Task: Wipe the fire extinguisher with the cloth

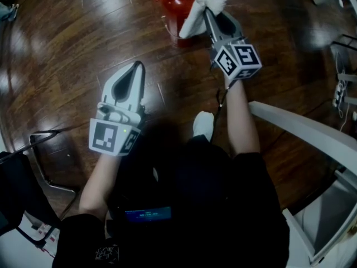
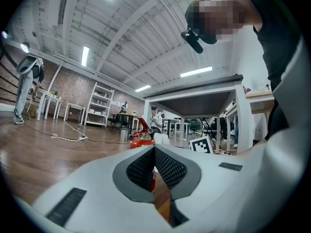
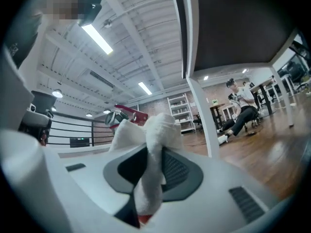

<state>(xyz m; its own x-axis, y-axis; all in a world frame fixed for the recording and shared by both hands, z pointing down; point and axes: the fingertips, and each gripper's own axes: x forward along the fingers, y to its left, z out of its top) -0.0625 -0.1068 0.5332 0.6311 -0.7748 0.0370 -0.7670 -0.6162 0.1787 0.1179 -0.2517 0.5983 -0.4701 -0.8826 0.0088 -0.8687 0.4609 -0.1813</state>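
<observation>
Two tools of smooth white plastic with dark, finely ribbed pads showed from above. The left hand-held gripper [image 1: 135,67] hovered low over the floor [image 1: 67,49], glossy brown wooden boards, well apart from the work. The right hand-held gripper [image 1: 210,13] reached forward, its marker cube [image 1: 237,60] checked in black and white. Its jaws pinched a white cloth [image 1: 203,7], soft and nubbly like towelling, bunched into a knot above the jaws with a flap hanging down. The cloth lay against the fire extinguisher [image 1: 177,7], a shiny red cylinder standing on the floor at the far edge of the head view.

The left gripper view showed what the head view could not: that tool's pads pressed together at their tips with nothing between them. Beyond them stood the extinguisher's red body and lever, a white-framed desk [image 2: 194,89] with a dark underside, and distant shelves [image 2: 103,106].

The right gripper view showed the cloth squeezed thin between the pads and bulging above them. The extinguisher's round gauge and red lever sat just behind the cloth, and a seated person [image 3: 240,108] was far off.
</observation>
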